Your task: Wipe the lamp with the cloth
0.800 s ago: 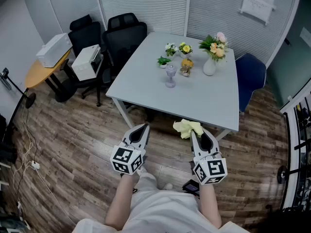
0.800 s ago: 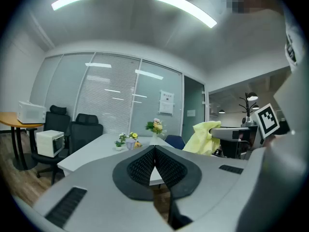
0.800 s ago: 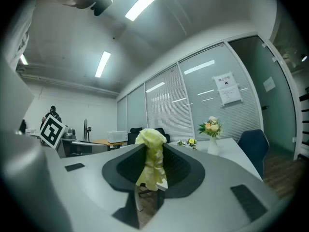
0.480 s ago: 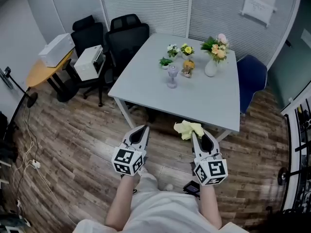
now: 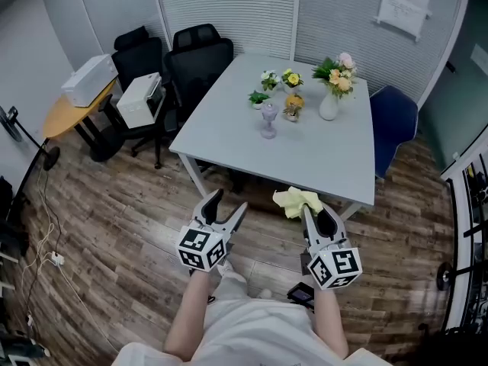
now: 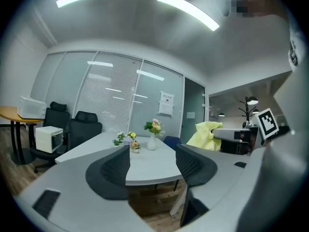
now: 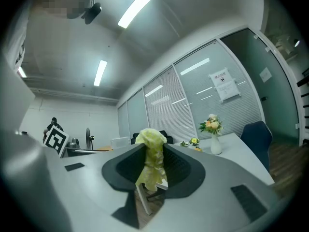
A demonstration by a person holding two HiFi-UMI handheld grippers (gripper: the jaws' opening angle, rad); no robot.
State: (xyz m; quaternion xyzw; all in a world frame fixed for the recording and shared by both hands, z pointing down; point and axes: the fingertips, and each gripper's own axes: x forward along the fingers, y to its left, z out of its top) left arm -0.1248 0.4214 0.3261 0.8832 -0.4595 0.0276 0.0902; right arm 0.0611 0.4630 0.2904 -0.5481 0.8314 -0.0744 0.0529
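The lamp (image 5: pixel 268 119), small with a clear lilac stem, stands on the white table (image 5: pixel 229 132) among little flower pots, well ahead of both grippers. Below the table's near edge, my left gripper (image 5: pixel 229 202) is held over the wood floor with its jaws spread wide and nothing between them; the left gripper view shows the same open gripper (image 6: pixel 152 161) aimed at the table. My right gripper (image 5: pixel 314 213) is shut on the yellow cloth (image 5: pixel 296 200), which bunches out past the tips. In the right gripper view the cloth (image 7: pixel 152 153) hangs pinched between the jaws.
A white vase of flowers (image 5: pixel 332 97) and several small pots (image 5: pixel 278 82) crowd the table's far part. Black chairs (image 5: pixel 194 56) stand at its left, a blue chair (image 5: pixel 393 120) at its right. Two white machines (image 5: pixel 137 97) sit at the far left. Cables (image 5: pixel 46 258) trail on the floor.
My left gripper's jaws have opened from shut to wide apart. The right gripper and cloth have stayed in about the same place.
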